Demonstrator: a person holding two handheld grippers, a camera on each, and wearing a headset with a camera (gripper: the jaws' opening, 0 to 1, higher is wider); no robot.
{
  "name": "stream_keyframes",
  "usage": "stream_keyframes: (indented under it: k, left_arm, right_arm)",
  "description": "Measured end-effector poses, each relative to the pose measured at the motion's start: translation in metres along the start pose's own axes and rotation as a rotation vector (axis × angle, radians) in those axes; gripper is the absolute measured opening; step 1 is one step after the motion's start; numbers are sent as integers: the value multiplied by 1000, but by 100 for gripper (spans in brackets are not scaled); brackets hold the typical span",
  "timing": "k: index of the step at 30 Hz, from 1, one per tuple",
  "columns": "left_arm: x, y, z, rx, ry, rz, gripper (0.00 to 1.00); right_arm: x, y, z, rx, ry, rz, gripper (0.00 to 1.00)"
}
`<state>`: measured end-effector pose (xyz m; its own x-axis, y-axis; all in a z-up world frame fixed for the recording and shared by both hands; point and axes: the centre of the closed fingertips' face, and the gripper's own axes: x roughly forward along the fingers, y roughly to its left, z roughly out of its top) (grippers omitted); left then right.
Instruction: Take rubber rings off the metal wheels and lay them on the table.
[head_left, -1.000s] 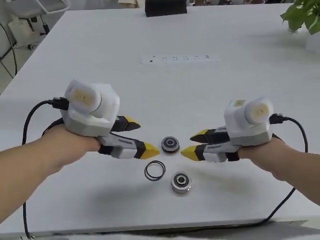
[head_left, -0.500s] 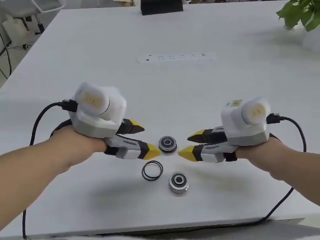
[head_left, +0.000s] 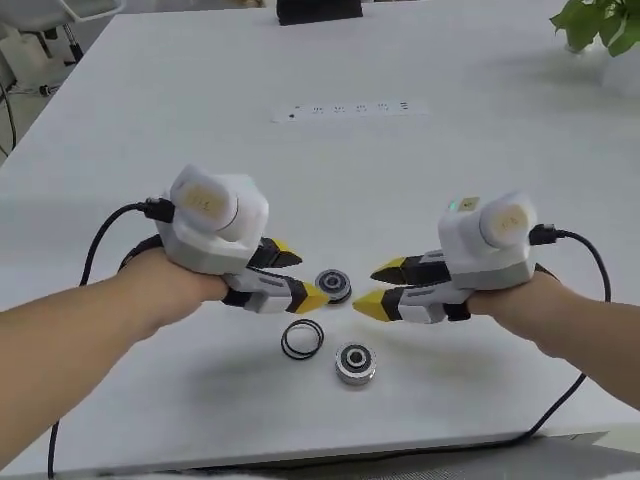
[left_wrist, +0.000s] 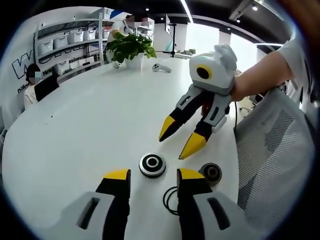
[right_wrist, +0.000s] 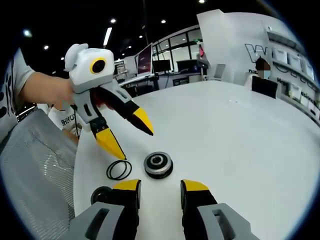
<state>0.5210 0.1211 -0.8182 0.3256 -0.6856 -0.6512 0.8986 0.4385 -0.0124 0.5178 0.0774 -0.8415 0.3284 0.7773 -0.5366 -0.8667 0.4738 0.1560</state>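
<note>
near wheel (head_left: 355, 362): closest to the person, lying flat on the tabletop (head_left: 470, 150). The rim reads bright silver around a dark hub, so I judge it already stripped.
rubber rings (head_left: 302, 339): two thin black loops, overlapping, flat on the tabletop just beside the near wheel on its left. Nothing touches them.
left tongs (head_left: 303, 272): jaws apart and holding nothing. The yellow tips point toward the far wheel, and the lower tip is just beside its rim.
far wheel (head_left: 333, 285): flat on the tabletop between the two pairs of tongs. In the gripper views its outer band is dark and grooved, with a paler ring and a dark hub inside. I judge it still wears its rubber.
right tongs (head_left: 372, 287): jaws apart and empty, tips aimed at the far wheel from the other side, near it but not touching.
progress: roughly half, by my reading. One wheel is bare, and its rings are laid down as the task asks.
remaining: the far wheel. Probably one pair of tongs steadies it while the other hooks a band off the rim.
risk: the wheel is loose and may slide under a sideways push, and the bands look thin to catch.
far end: a socket strip (head_left: 348, 108) set in the tabletop, well apart from the work, and a plant (head_left: 600, 25) at the far right corner.
</note>
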Motion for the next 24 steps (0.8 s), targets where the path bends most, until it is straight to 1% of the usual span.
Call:
stream_keyframes:
  k: [9,13,18,24]
  left_arm:
    - [9,0,1,13,9,-10,30]
    - [13,1,-2,25,25,-14,27]
    - [18,2,-1,35,28,-19,22]
    - [23,2,0,42,35,-23,19]
  right_arm:
    - [-1,0,-1,4,-1,-2,29]
    - [-1,0,-2,3,2,-1,29]
    - [-1,0,-2,7,2,-2,29]
    - [0,1,-1,5,-1,3,29]
